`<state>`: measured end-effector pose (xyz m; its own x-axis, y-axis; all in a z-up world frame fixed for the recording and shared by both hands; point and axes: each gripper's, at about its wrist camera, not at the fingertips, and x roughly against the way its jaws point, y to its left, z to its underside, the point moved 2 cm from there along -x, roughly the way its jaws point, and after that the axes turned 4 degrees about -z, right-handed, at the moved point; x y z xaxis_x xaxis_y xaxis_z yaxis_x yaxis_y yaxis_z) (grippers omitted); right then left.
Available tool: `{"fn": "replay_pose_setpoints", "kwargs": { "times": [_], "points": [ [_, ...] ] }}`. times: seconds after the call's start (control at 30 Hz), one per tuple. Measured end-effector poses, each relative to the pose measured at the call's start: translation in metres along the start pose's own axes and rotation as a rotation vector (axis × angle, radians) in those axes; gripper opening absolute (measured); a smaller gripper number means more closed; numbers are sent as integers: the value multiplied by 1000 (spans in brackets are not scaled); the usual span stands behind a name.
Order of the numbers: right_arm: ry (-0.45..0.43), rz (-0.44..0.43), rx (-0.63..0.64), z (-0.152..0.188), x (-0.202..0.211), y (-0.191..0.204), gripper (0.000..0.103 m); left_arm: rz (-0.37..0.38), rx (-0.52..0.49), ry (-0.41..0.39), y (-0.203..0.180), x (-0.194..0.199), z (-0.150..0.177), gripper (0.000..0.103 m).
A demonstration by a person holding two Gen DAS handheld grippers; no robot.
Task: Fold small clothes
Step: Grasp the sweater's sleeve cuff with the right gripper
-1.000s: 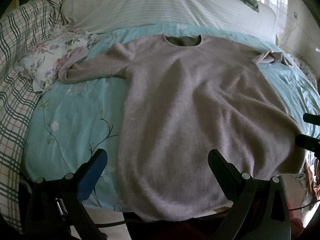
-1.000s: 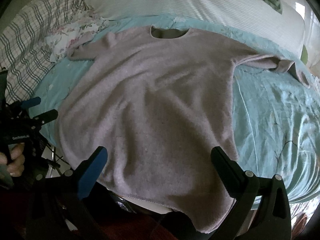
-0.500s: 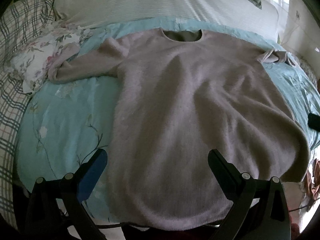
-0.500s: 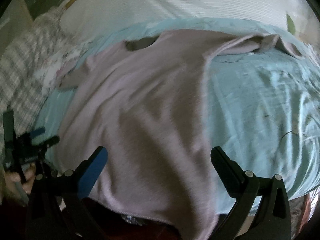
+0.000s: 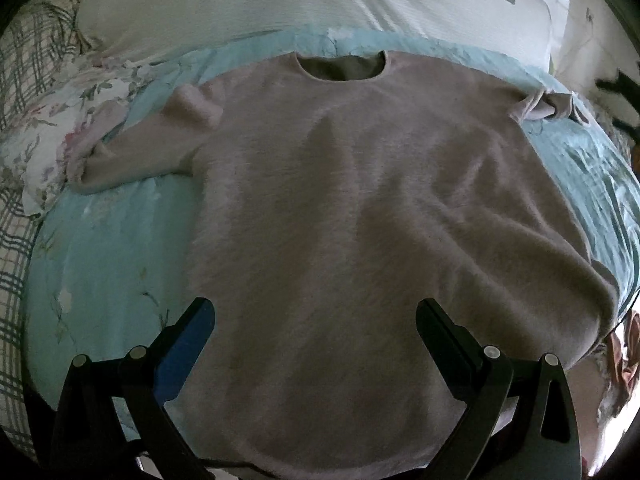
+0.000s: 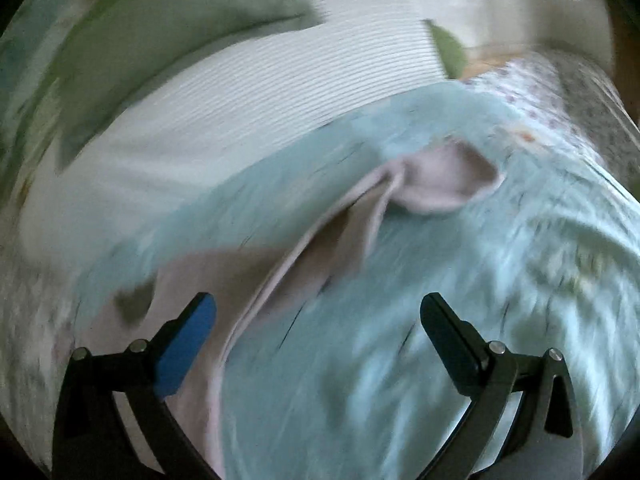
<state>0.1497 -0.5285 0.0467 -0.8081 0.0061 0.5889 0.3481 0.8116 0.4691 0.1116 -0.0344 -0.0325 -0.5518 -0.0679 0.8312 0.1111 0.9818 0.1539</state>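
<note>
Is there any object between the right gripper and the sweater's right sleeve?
Nothing visible. The open right gripper faces the sleeve across bare blue sheet, though the right wrist view is blurred.

Pale mauve-grey sweater (image 5: 360, 208) at frame centre; light aqua sheet (image 5: 104, 248) with faint floral sprigs beneath; white, finely striped pillow (image 5: 280, 0) along the top; green-and-white plaid cloth (image 5: 20, 64) and floral-print fabric (image 5: 52, 128) at left.
</note>
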Motion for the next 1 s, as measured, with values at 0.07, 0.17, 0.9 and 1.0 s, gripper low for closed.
{"fn": "replay_pose_setpoints", "kwargs": {
  "times": [0.07, 0.17, 0.9, 1.0],
  "points": [
    [-18, 41, -34, -30, -18, -14, 100, -7, -7, 18, -2, -6, -5, 101],
    [-33, 108, -99, -73, -55, -38, 97, 20, 14, 32, -6, -14, -12, 101],
    [44, 77, -60, -81, -142, -36, 6, 95, 10, 121, -25, -61, -38, 101],
    [66, -71, 11, -55, -134, 20, 6, 96, 13, 97, -22, -55, -34, 101]
  ]
}}
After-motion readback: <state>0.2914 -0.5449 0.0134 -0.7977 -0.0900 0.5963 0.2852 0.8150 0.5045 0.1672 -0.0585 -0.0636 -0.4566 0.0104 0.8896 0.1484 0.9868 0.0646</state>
